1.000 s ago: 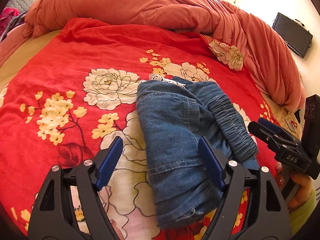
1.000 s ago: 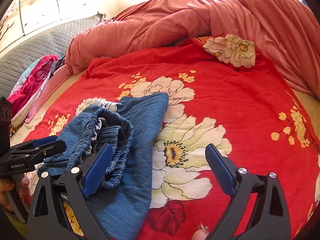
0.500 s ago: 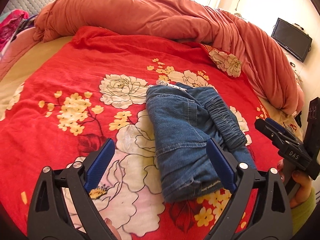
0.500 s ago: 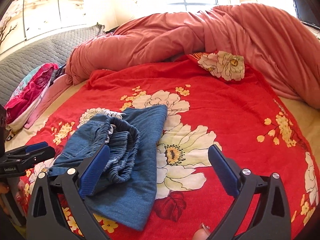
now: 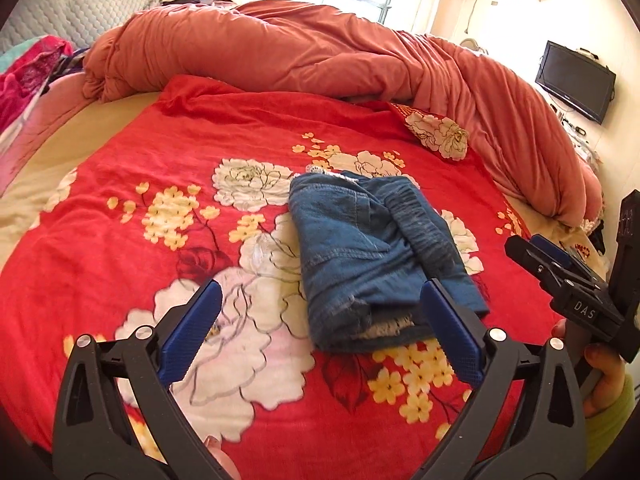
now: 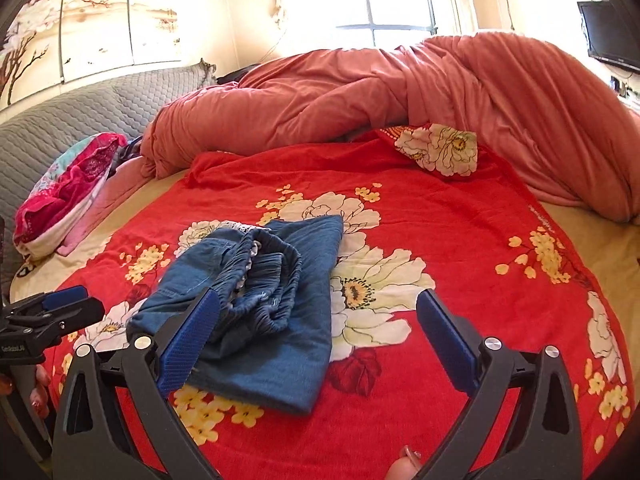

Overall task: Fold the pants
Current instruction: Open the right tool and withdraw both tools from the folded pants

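A pair of blue denim pants [image 5: 372, 252] lies folded into a compact bundle on the red floral blanket [image 5: 160, 168], elastic waistband on top. It also shows in the right wrist view [image 6: 256, 304]. My left gripper [image 5: 320, 324] is open and empty, held above the blanket just in front of the bundle. My right gripper [image 6: 316, 340] is open and empty, held back over the bundle's right edge. The right gripper shows at the right of the left wrist view [image 5: 568, 280], and the left gripper shows at the left of the right wrist view [image 6: 44, 316].
A bunched salmon duvet [image 5: 320, 56] lies across the back and right of the bed. A flowered pillow [image 6: 440, 148] sits at the blanket's far corner. Pink clothes [image 6: 68, 184] lie at the left by a grey quilted headboard [image 6: 80, 108]. A TV [image 5: 576, 80] hangs at the right.
Both grippers have pulled back and risen away from the folded pants, which now look smaller and farther. The pants have stayed in place.
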The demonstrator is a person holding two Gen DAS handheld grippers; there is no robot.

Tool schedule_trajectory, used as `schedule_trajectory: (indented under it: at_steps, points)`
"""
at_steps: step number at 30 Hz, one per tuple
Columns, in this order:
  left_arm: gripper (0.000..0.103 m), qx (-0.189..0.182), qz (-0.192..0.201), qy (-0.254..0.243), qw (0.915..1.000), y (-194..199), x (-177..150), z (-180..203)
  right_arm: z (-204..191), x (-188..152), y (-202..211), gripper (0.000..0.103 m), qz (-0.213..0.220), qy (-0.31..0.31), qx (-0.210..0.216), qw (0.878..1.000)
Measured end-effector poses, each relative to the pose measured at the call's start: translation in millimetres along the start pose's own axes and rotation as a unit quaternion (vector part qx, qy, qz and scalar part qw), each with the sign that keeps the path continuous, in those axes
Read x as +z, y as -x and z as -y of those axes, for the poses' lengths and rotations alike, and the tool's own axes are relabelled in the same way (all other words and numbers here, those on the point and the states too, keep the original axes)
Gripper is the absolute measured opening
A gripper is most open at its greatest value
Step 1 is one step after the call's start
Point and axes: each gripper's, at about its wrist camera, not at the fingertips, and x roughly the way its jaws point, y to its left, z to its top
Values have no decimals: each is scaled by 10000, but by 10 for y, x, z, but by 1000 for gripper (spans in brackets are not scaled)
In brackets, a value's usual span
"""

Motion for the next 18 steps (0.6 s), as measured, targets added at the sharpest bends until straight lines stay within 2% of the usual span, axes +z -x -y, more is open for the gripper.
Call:
schedule_trajectory:
  at_steps: [9,18]
  points:
    - [93,71,-26,-13,10000,125,-260,78,-52,-186,247,98,53,-17,-48,10000]
    - [93,42,-4,-111,9999,254,-462,189,-113,-415,389,98,-138,67,-108,9998]
